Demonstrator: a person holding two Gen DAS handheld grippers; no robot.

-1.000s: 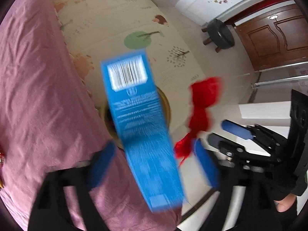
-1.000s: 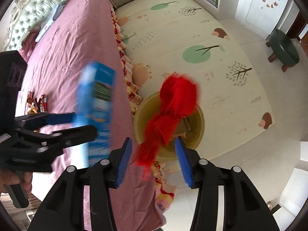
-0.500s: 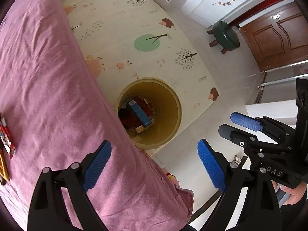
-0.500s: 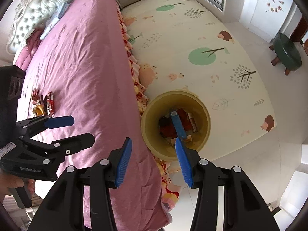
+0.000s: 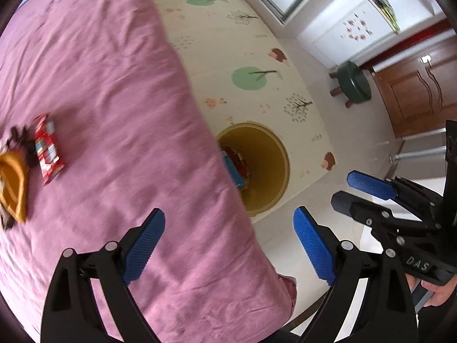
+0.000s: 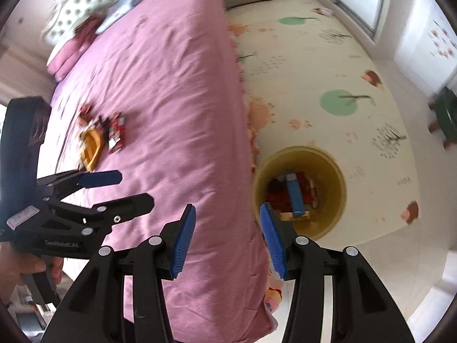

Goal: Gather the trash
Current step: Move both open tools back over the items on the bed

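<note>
Lying on the pink bed were what looked like three or four scraps of trash: one red wrapper, one orange packet touching it, and some dark bits blurred past counting. They sat well in from the bed's long floor-side edge. One yellow bin stood on the play mat, tight against that same edge near the bed's foot corner. Inside it lay one blue box among red trash and a small tan piece.

Two sets of tongs were in view, each gripped by a hand at its handle. The left tongs pointed steeply down over the foot end of the bed, blue pads wide apart with nothing between them. The right tongs also tilted steeply down, straddling the bed's edge beside the bin, pads apart and empty. Each showed side-on in the other's camera.

Bare bedspread ran between the tongs and the scraps. Beyond the bin the mat lay open as far as one green stool near the door.
</note>
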